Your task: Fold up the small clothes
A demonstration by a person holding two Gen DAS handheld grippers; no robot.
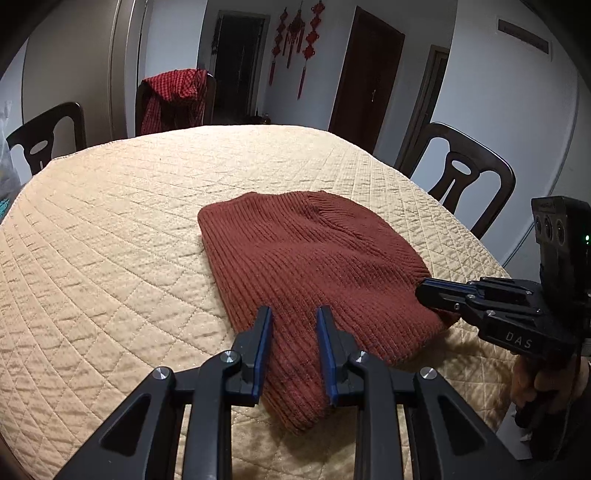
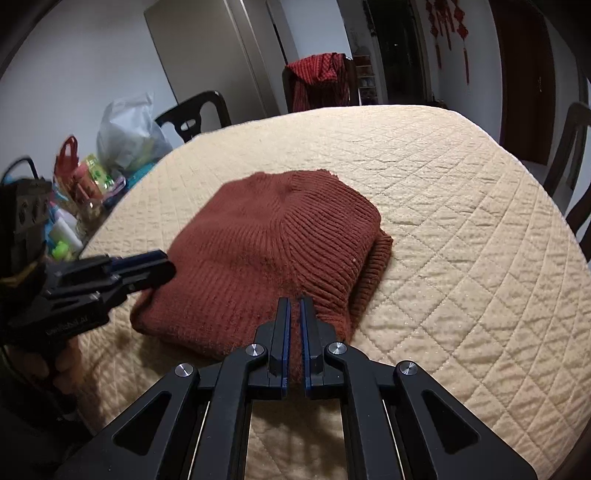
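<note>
Left tongs (image 1: pixel 293 314) straddle sweater (image 1: pixel 314 273) edge | right tongs (image 2: pixel 294 304) pinch hem

One knit garment (image 1: pixel 303 273), rust-red, on one quilted tabletop (image 1: pixel 110 236). Two tools: left tool (image 1: pixel 293 314), right tool (image 2: pixel 294 304). Three dark chairs (image 1: pixel 458 177) in left view. One red checked cloth (image 1: pixel 173 99) over middle chair. Three red knot ornaments (image 1: pixel 295 33) on far wall. One white plastic bag (image 2: pixel 127 134), one red bag (image 2: pixel 68 153) past table edge.
</note>
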